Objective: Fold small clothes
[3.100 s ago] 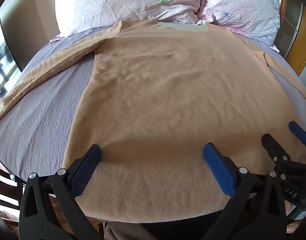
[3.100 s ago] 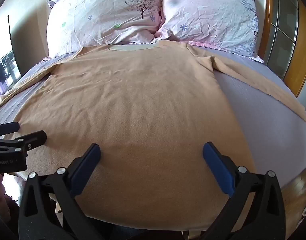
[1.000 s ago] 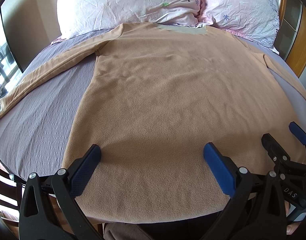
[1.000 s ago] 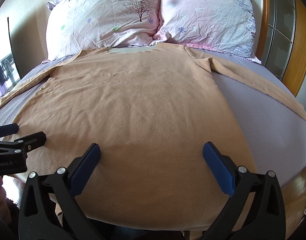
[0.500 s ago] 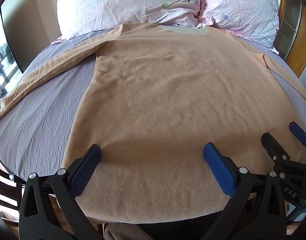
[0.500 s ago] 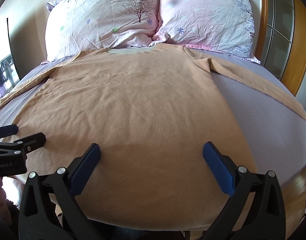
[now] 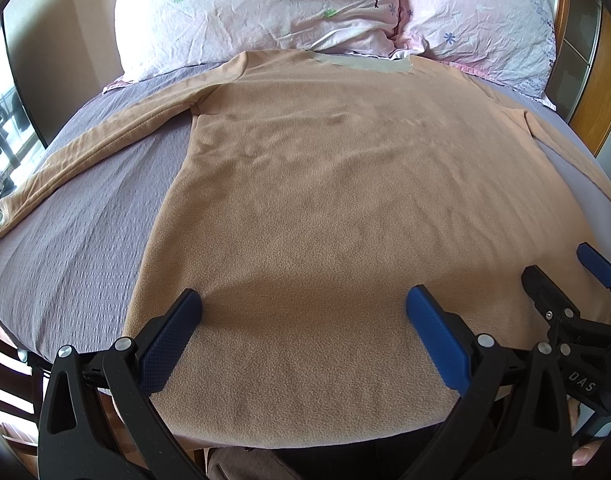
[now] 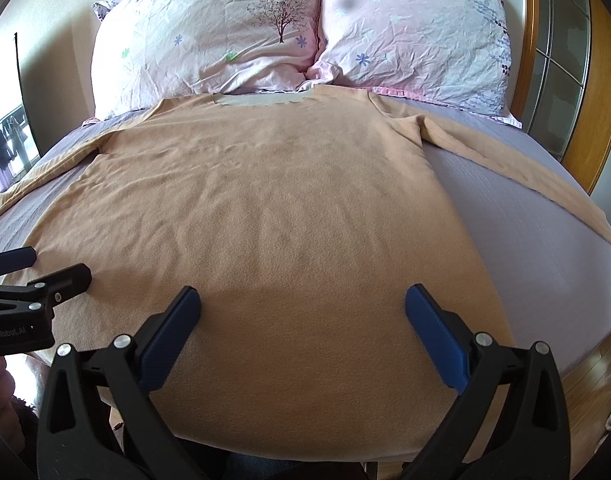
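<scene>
A tan long-sleeved fleece shirt lies flat on the bed, collar toward the pillows, both sleeves spread out to the sides; it also shows in the right wrist view. My left gripper is open and empty, hovering over the shirt's bottom hem at its left part. My right gripper is open and empty over the hem's right part. Each gripper shows in the other's view, the right one and the left one.
The bed has a grey-lilac sheet. Two floral pillows stand at the head. A wooden bed frame and glass panel run along the right. The bed's near edge lies just below the hem.
Nearly nothing. Both grippers have stayed open over the hem, with only slight camera drift; the shirt has not moved.
</scene>
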